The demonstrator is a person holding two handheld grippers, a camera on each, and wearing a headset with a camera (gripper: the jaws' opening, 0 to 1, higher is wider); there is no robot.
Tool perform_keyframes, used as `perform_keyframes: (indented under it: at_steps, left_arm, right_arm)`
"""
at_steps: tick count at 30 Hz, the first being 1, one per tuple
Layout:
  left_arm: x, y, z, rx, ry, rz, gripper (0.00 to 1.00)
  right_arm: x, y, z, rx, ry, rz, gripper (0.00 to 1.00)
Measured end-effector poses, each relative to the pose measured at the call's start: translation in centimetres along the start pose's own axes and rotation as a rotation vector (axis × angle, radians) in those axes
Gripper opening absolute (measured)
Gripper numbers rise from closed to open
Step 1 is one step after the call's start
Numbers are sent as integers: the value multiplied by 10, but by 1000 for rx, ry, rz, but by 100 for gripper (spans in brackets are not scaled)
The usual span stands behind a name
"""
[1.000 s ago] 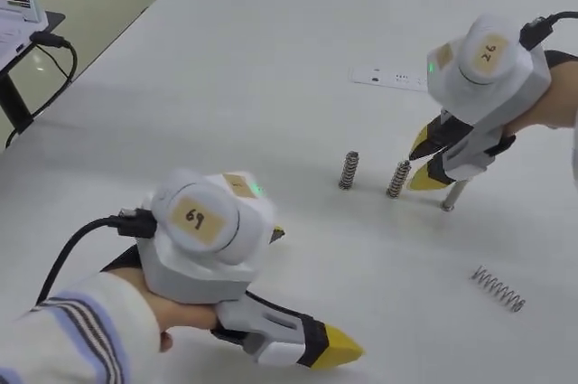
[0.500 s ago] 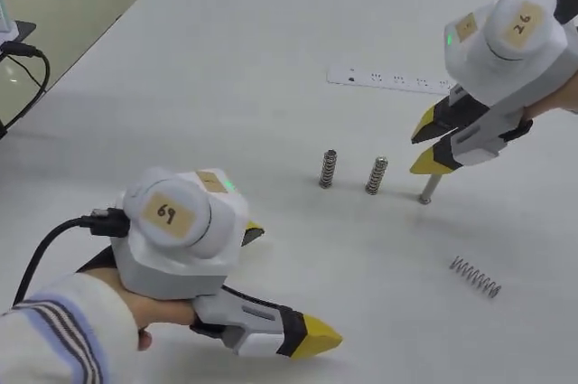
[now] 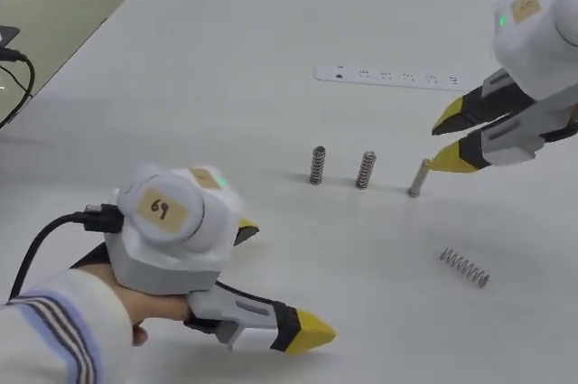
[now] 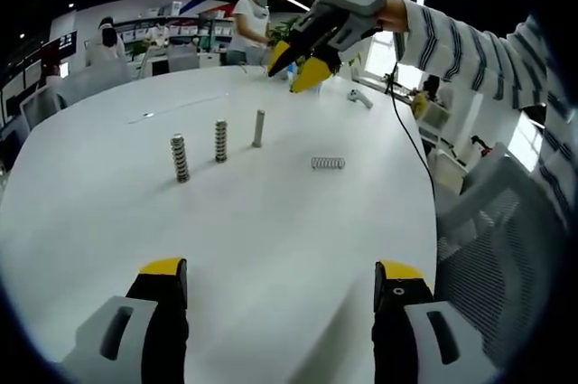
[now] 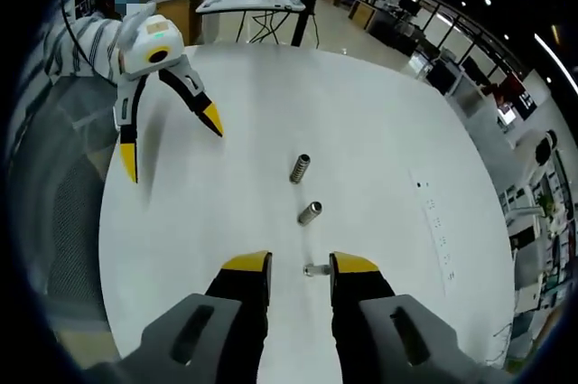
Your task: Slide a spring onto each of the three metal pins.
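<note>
Setting: a white tabletop (image 3: 226,59) seen from above, with three short metal pins standing in a row near its middle and a white power strip (image 3: 388,75) lying farther back
Pins: the first sprung pin (image 3: 317,165) and the second sprung pin (image 3: 365,170) each carry a coil spring; the bare pin (image 3: 418,178) at the end of the row has none
Spare part: a loose spring (image 3: 464,267) lies on its side on the tabletop, near the bare pin and on the person's side of it, touching nothing
Right hand-held gripper (image 3: 449,142): raised above the tabletop just beyond the bare pin, its yellow-tipped jaws a small way apart and gripping nothing; in the right gripper view the bare pin shows between the tips
Left hand-held gripper (image 3: 278,283): low over the near part of the tabletop, jaws spread wide and empty, well apart from the pins
What has just changed: a second ago the right hand-held gripper's tips were down low, right beside the second sprung pin; it has since lifted up and away, and that spring remains seated on its pin
What that means: two of the three pins look finished; the likely next step is to fetch the loose spring and slide it over the bare pin
</note>
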State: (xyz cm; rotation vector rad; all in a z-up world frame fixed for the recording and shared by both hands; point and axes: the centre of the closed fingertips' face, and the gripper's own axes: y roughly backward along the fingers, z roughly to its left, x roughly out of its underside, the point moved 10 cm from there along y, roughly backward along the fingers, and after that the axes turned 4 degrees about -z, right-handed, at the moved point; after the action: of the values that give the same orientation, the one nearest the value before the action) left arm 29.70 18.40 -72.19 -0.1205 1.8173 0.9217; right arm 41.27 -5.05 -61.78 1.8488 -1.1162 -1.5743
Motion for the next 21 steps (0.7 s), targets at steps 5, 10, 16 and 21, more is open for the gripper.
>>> perform_keyframes:
  at_steps: [5, 10, 16, 21]
  left_arm:
    - [0, 4, 4, -15, 7, 0, 81]
    - [0, 8, 7, -20, 15, 0, 80]
    - [0, 10, 7, -17, 13, 3, 80]
    - [2, 10, 8, -21, 14, 13, 79]
  right_arm:
    - [9, 8, 13, 2, -38, -45, 28]
    - [21, 15, 27, 20, -108, -82, 33]
    - [34, 23, 40, 50, -168, -116, 39]
    - [42, 28, 54, 98, -221, -158, 40]
